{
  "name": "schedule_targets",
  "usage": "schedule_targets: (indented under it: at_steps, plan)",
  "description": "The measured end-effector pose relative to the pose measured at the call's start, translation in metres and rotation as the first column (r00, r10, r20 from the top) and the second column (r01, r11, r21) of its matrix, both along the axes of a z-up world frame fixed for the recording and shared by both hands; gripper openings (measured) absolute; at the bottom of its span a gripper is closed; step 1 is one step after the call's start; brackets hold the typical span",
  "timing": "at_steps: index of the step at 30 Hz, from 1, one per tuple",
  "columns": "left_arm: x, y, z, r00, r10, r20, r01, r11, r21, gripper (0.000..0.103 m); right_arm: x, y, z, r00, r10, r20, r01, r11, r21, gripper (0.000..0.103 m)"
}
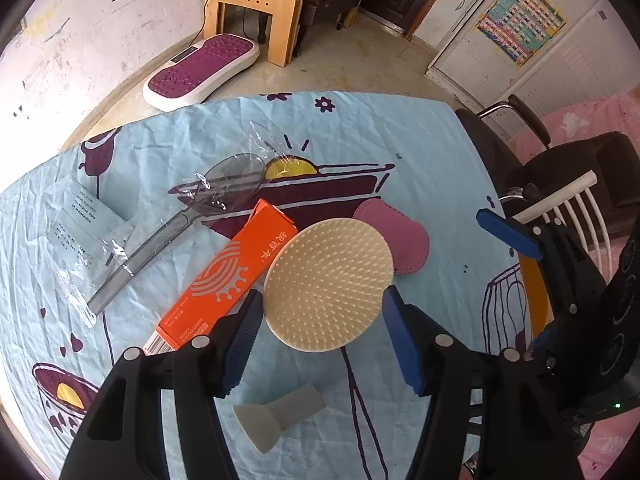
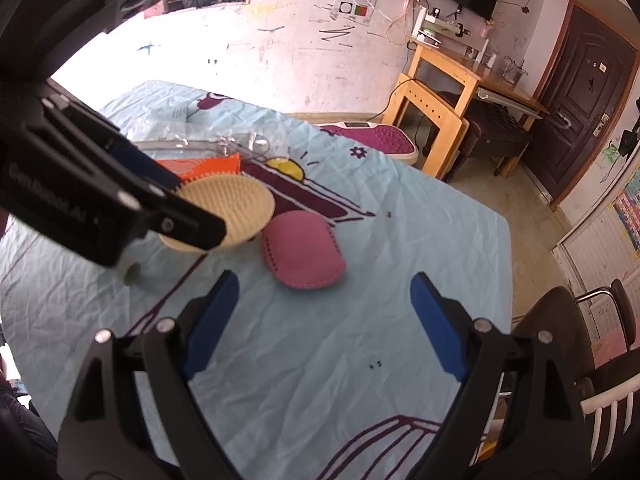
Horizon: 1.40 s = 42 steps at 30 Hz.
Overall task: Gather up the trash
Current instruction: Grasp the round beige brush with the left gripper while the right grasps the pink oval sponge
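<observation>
Cream round bristled silicone brush point(image 1: 328, 284) between spread fingers of left gripper point(image 1: 320, 320), ungrasped | right gripper point(image 2: 324, 300) spread, empty | orange cardboard box point(image 1: 224, 276) beside brush

Readable print is scarce

The orange box point(image 1: 224, 276), centre of the left wrist view, bears Chinese characters and a barcode; leaflet point(image 1: 78, 220) print is too small to read.

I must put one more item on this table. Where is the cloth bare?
Bare cloth lies in front of the pink pouch, under the open right hand-held gripper. It is crowded around the round brush, orange box and wrapped spoon.
</observation>
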<state>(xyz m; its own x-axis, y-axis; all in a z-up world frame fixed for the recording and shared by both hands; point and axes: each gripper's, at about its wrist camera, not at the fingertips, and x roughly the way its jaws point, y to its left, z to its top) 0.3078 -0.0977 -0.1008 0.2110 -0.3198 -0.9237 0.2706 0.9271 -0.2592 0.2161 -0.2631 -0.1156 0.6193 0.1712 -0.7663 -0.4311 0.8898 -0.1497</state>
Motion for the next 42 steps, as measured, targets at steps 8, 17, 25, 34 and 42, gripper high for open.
schedule_targets:
  at_steps: [8,17,25,34,42]
  plan:
    - [-0.001,0.007,0.001,1.000,-0.004,0.011,0.004,1.000,-0.004,0.028,0.009,0.009,-0.004,0.999,0.039,-0.029,-0.039,0.999,-0.011,0.084]
    - [0.007,0.018,-0.004,1.000,0.009,-0.016,-0.011,0.996,-0.091,0.029,0.013,0.009,-0.005,0.998,0.042,-0.039,-0.043,0.999,-0.033,0.084]
    - [0.008,0.036,-0.010,0.995,0.073,-0.062,-0.086,0.963,-0.254,0.008,0.016,0.009,-0.011,0.997,0.055,-0.056,-0.058,0.997,-0.045,0.084]
    - [0.001,0.045,0.001,0.997,0.078,-0.019,-0.080,0.950,-0.303,0.005,0.018,0.018,-0.009,0.995,0.087,-0.048,-0.090,0.995,-0.054,0.084]
    - [-0.001,0.063,0.010,0.994,0.111,0.006,-0.103,0.942,-0.318,0.004,0.026,0.024,-0.010,0.993,0.093,-0.072,-0.098,0.993,-0.068,0.080]
